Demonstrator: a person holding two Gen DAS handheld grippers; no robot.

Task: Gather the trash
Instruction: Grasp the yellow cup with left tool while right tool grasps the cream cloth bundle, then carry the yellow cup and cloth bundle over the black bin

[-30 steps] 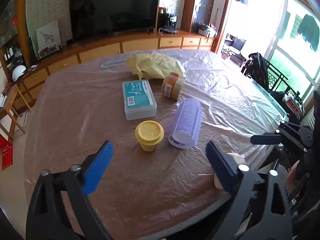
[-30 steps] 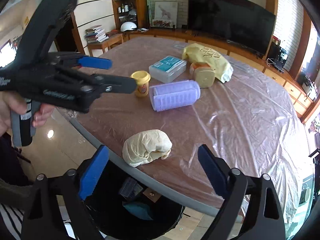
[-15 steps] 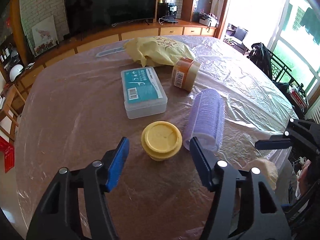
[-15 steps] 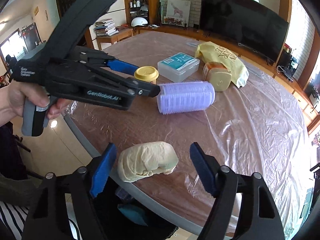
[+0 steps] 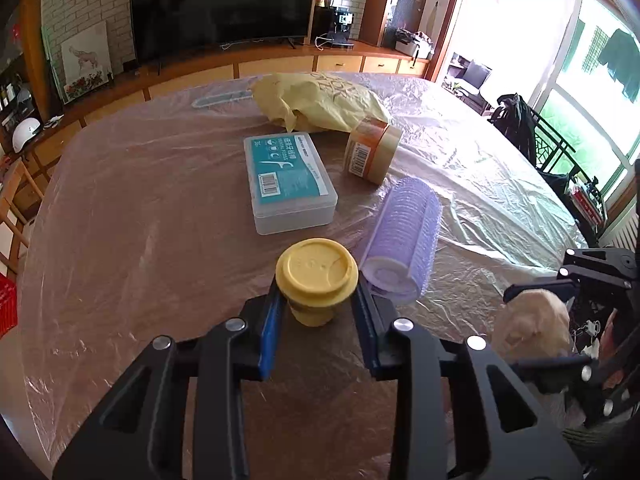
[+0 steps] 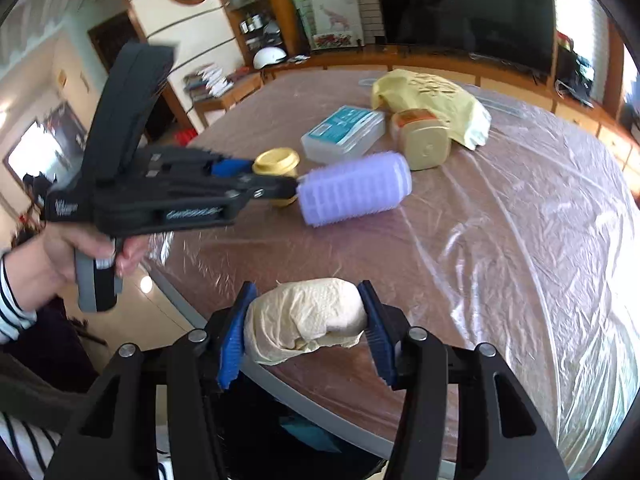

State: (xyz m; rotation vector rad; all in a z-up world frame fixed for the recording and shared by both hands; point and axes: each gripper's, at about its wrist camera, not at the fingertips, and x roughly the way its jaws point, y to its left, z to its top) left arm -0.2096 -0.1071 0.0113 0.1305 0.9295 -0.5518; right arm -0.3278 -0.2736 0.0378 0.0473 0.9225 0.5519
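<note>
A small yellow lidded tub (image 5: 316, 280) stands on the plastic-covered table (image 5: 140, 240). My left gripper (image 5: 318, 312) is shut on the tub, its blue pads against both sides; this also shows in the right wrist view (image 6: 276, 166). My right gripper (image 6: 306, 320) is shut on a crumpled cream tissue wad (image 6: 304, 320) at the table's near edge; the wad also shows in the left wrist view (image 5: 532, 328). A dark trash bin (image 6: 304, 436) sits below the table edge, under the right gripper.
A purple hair roller (image 5: 404, 240) lies beside the tub. A clear floss box with teal label (image 5: 288, 180), an orange-labelled jar on its side (image 5: 370, 156) and a yellow plastic bag (image 5: 316, 104) lie farther back. A TV (image 5: 224, 4) stands behind.
My left gripper moved forward and closed on the yellow tub. My right gripper moved forward and closed on the tissue wad.
</note>
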